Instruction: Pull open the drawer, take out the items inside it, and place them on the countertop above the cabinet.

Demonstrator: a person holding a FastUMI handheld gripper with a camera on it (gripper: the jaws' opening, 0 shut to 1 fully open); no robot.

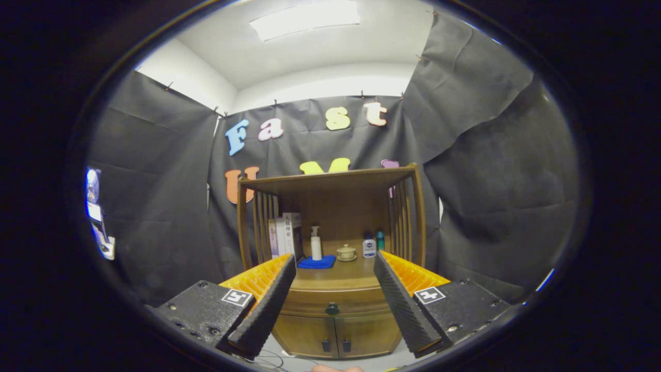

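Gripper (334, 258): fingers spread wide, grasping nothing. Beyond them, wooden cabinet (335, 289), drawer (333, 309) closed; countertop (338, 279) bears pump bottle (315, 244) and lidded pot (346, 252).

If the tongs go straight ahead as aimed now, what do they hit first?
Probably the cabinet's countertop front edge, just above the drawer knob. The tongs are open and empty, well short of the cabinet, with nothing visible in between. Depth is hard to judge in this fisheye view.
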